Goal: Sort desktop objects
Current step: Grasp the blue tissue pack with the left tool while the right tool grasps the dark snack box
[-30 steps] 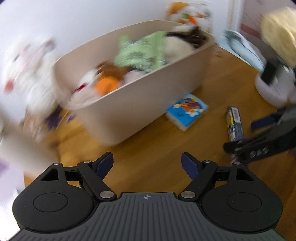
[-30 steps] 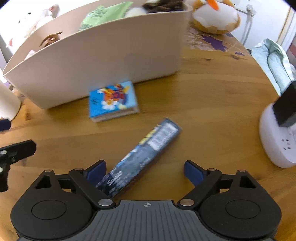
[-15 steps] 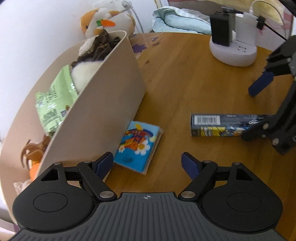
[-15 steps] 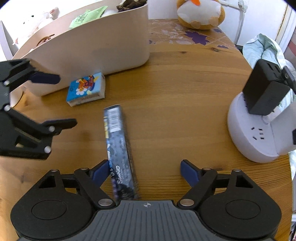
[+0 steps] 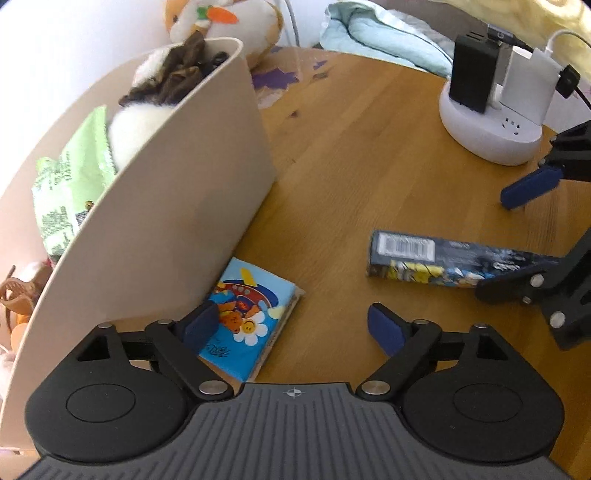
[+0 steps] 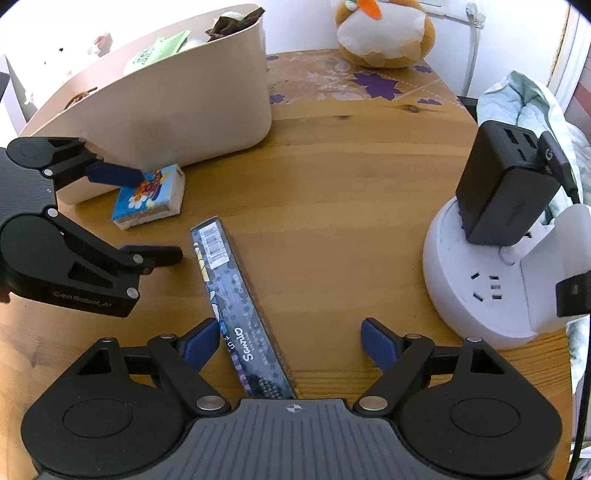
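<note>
A blue cartoon tissue pack [image 5: 255, 317] lies on the wooden table against the beige bin [image 5: 177, 206]. My left gripper [image 5: 295, 326] is open and low over it, the pack between its fingers near the left one. A long dark Sanrio box [image 6: 240, 310] lies flat on the table. My right gripper [image 6: 290, 341] is open around the box's near end, close to its left finger. The pack [image 6: 149, 197], the bin [image 6: 166, 107] and the left gripper [image 6: 155, 214] show in the right wrist view; the box [image 5: 443, 264] and the right gripper [image 5: 517, 236] show in the left wrist view.
The bin holds a green packet [image 5: 70, 184], plush toys and other items. A white power socket hub [image 6: 491, 273] with a black charger [image 6: 506, 192] stands at the table's right. A plush duck [image 6: 384, 33] sits at the back. A light blue cloth [image 5: 380, 40] lies beyond the table edge.
My left gripper has moved forward and down over the tissue pack. My right gripper has edged closer along the dark box. Both stay open.
</note>
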Tool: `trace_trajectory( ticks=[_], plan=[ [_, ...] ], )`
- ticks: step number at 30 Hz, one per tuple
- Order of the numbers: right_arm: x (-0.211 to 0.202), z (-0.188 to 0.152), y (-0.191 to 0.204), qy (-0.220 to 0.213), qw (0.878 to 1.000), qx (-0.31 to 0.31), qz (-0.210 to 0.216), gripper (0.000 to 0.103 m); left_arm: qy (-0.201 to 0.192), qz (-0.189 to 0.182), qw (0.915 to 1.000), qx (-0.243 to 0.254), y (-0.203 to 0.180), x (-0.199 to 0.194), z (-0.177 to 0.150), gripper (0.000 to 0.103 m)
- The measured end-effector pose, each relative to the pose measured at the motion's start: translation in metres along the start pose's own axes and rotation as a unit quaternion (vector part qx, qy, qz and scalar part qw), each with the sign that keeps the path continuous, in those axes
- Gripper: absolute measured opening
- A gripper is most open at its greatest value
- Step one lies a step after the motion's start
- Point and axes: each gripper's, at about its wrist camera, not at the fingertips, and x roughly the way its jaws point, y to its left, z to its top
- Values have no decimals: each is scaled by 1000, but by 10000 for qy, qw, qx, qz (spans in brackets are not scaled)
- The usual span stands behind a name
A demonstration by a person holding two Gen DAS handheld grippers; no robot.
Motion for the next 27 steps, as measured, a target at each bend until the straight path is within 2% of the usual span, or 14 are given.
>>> trace_trajectory(
  ticks=[7,9,11,13,16,18,21,22,25,27],
  plan=[
    [0,-1,-3,-32,9999,-102,20,86,170,-451,9988,120,-9,-18,-12,90],
    [1,-2,-3,-33,9998,-183,34,86,73,-333,9994,54,-7,-25,-14,90],
    [1,-1,-3,-48,9995,-297,46,86,-66,-87,9998,-136,-1,-26,-13,90],
    [3,1,-3,-78,9990,-424,91,85,-10,26,9993,-363,8,-21,-9,90],
    [6,4,0,-74,9978,-648,70,83,360,-240,9964,-735,22,-3,-3,90],
    [8,7,1,-80,9973,-734,60,81,483,-266,9952,-809,21,6,-4,92],
    [8,10,4,-103,9963,-854,50,78,461,-455,9895,-1294,28,12,-3,91],
    [9,10,6,-116,9960,-890,40,77,451,-399,9886,-1380,29,13,-2,91],
    [8,9,11,-226,9942,-1049,-60,61,425,-415,9894,-1322,26,12,-3,90],
    [8,9,13,-295,9929,-1148,-117,40,388,-441,9900,-1284,25,8,-5,82]
  ],
)
